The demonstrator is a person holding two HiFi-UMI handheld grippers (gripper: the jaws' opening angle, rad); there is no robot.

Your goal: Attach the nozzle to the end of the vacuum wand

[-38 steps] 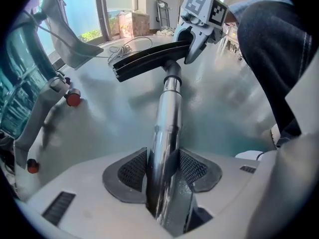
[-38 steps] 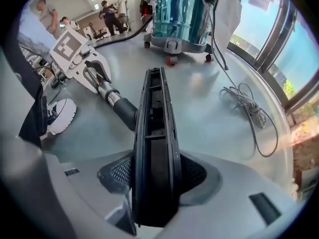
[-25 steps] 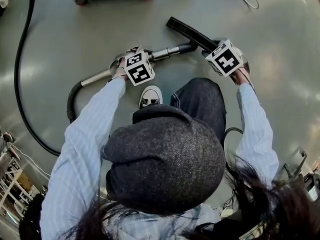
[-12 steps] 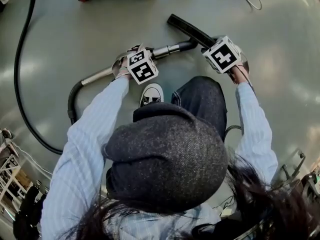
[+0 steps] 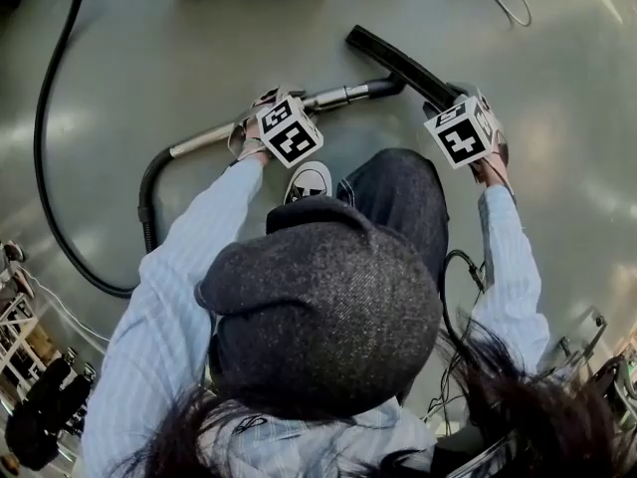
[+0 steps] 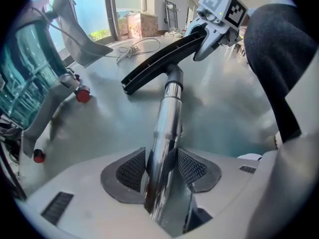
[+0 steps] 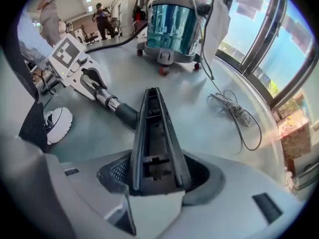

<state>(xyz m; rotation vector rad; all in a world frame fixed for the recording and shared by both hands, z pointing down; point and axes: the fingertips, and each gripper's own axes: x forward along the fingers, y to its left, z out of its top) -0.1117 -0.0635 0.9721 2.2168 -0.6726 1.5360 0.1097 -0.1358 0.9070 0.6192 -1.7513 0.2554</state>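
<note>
A chrome vacuum wand (image 5: 214, 135) lies low over the grey floor, and its dark end meets the neck of the long black nozzle (image 5: 398, 63). My left gripper (image 5: 267, 119) holds the wand (image 6: 167, 118) mid-length. Both pads (image 6: 192, 166) touch the tube while the jaws are opening a little. My right gripper (image 5: 460, 108) is shut on the nozzle's near end. In the right gripper view the nozzle's underside (image 7: 155, 128) runs out from between the jaws (image 7: 159, 171) to the wand's black collar (image 7: 125, 114). The person's head hides both forearms in part.
A teal and red vacuum body (image 7: 174, 21) stands on the floor behind the nozzle. Its black hose (image 5: 55, 167) curves round the left. A loose cable (image 7: 239, 113) lies near the windows. The person's shoe (image 5: 311, 182) rests just under the wand. People stand far back (image 7: 102, 11).
The right gripper has shifted right with the nozzle. The wand end followed it. The left gripper has rolled a little on the wand.
</note>
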